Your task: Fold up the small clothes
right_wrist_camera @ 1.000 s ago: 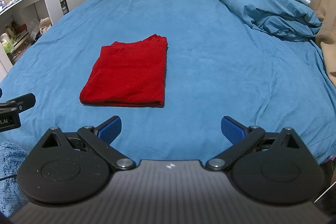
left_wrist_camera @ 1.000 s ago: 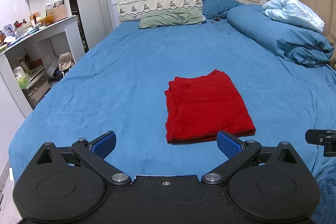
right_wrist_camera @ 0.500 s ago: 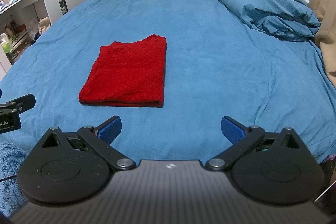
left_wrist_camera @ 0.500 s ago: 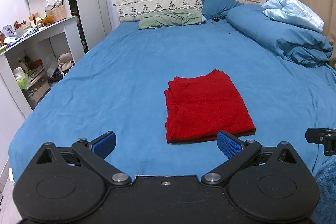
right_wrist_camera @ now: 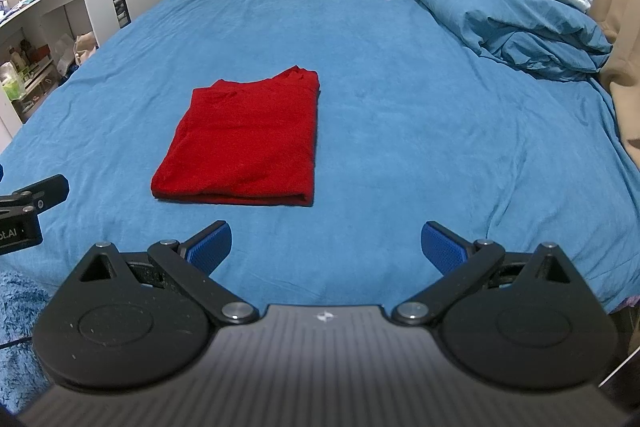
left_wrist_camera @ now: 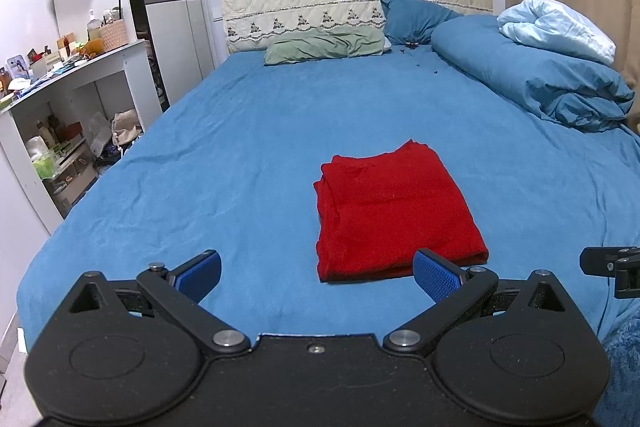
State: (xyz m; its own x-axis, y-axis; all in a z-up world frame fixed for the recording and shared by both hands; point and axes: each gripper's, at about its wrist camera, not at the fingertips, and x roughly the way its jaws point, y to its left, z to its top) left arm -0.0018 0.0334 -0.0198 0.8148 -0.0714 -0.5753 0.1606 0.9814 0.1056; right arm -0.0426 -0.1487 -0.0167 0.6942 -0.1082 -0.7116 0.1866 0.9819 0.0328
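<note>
Red garment (left_wrist_camera: pixel 394 209) is lying folded on the bed (left_wrist_camera: pixel 240 131); I'm holding both grippers, left (left_wrist_camera: pixel 318 273) and right (right_wrist_camera: pixel 326 241), wide open, empty, nothing legible.

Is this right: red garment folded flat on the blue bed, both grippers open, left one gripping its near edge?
Not quite. The left gripper grips nothing; the left wrist view shows it open, short of the red garment. The rest holds: folded on the bed, right gripper open.
</note>
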